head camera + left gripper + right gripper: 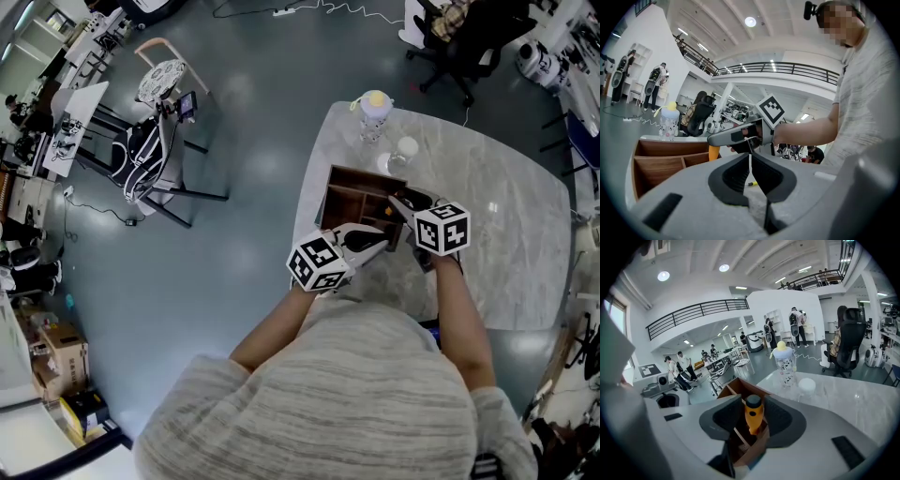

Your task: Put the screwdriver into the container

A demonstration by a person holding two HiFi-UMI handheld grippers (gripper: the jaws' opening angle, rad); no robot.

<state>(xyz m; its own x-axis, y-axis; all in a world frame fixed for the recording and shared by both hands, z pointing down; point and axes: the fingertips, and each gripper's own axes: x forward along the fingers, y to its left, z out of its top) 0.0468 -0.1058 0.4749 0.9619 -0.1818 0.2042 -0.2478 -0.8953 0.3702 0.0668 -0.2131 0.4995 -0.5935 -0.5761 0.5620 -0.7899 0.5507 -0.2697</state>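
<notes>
My right gripper [753, 401] pinches the screwdriver [753, 417]. The two dark pads sit against either side of its orange handle, just under the black cap. The handle stands nearly upright between the jaws, cap up. Its lower end points down into the wooden container [661, 164], beside one of the inner dividers on the side nearest me. I cannot make out the tip, and I cannot say whether it touches the bottom. From the head view this gripper hangs over the right near part of the container, angled downward.

My left gripper [750, 161] has its jaws pressed together with nothing between them; only a thin pale line shows where the pads meet. It sits low and almost level at the container's near edge, aimed across toward my right gripper. In the left gripper view the orange handle shows under the other gripper's jaws, above the open compartments.

The container rests on the marble table [506, 216], near the edge closest to me. Beyond it stand a baby bottle [374, 112] with a yellow top and, just beside that, a small white round object [406, 148], both clear of the container.
</notes>
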